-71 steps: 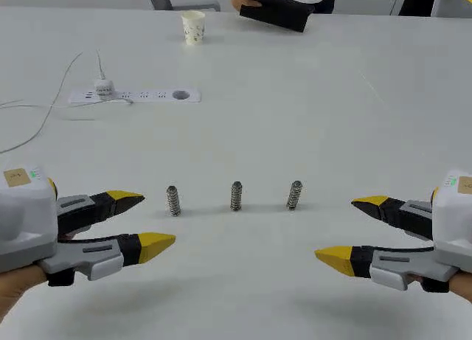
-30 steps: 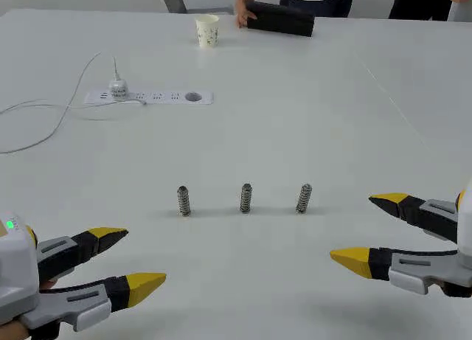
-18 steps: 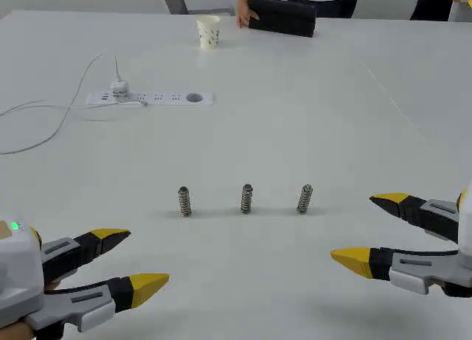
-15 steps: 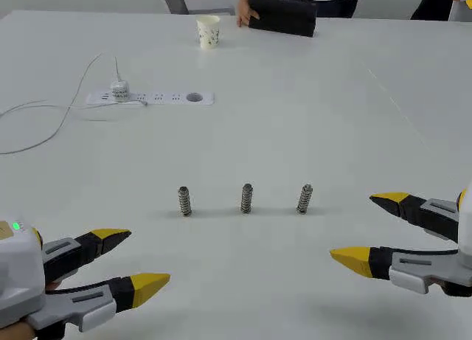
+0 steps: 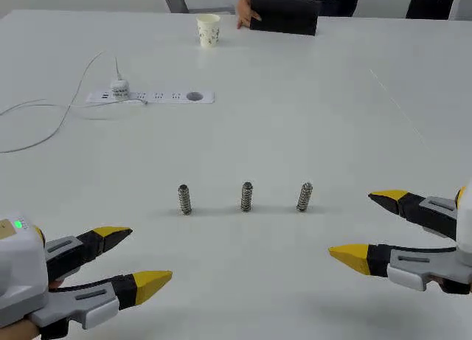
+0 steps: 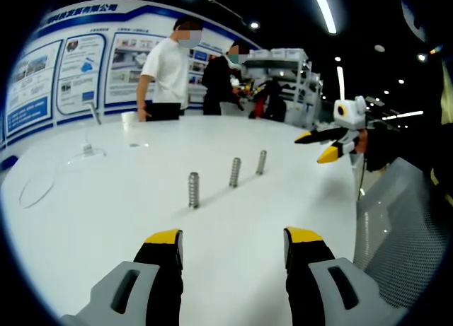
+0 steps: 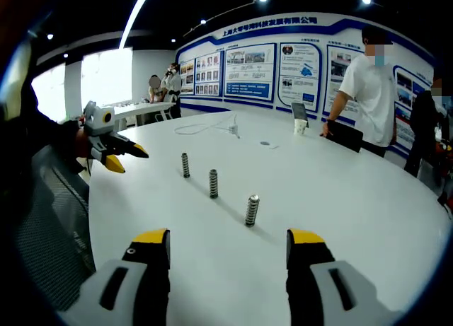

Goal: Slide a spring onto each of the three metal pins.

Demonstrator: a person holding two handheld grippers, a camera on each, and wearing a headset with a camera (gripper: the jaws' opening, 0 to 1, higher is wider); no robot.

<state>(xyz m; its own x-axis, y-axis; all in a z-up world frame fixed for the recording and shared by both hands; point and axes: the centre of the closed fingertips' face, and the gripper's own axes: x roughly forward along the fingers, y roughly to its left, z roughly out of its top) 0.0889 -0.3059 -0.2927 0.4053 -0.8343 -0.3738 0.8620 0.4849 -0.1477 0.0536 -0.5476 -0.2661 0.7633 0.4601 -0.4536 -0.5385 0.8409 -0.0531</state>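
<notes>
White tabletop (image 5: pixel 295 119) spreads below me in the head view. On it three grey coiled metal springs stand upright in a row, well apart from both my tools: the left spring (image 5: pixel 184 200), the middle spring (image 5: pixel 246 197) and the right spring (image 5: pixel 304 197), which leans a little. My left tongs (image 5: pixel 147 255), grey with black-and-yellow tips, hover at the near left, spread wide with nothing between them. My right tongs (image 5: pixel 352 223) hover at the near right, just as wide and bare. Farther off lie a white power strip (image 5: pixel 151 97), a thin white cable (image 5: pixel 44 130) trailing to the left, a white paper cup (image 5: pixel 209 29) and a black case (image 5: pixel 284 14). In the left gripper view my left tongs (image 6: pixel 233 236) gape toward the row, the left spring (image 6: pixel 193 190) nearest. The right tongs (image 6: pixel 311 148) float beyond the row, and a person in a white shirt (image 6: pixel 168 71) stands past the far edge. In the right gripper view my right tongs (image 7: pixel 228 236) gape likewise, the right spring (image 7: pixel 252 210) closest, then the middle spring (image 7: pixel 213 183) and the left spring (image 7: pixel 185 165). The left tongs (image 7: pixel 131 161) hang open at the left.
</notes>
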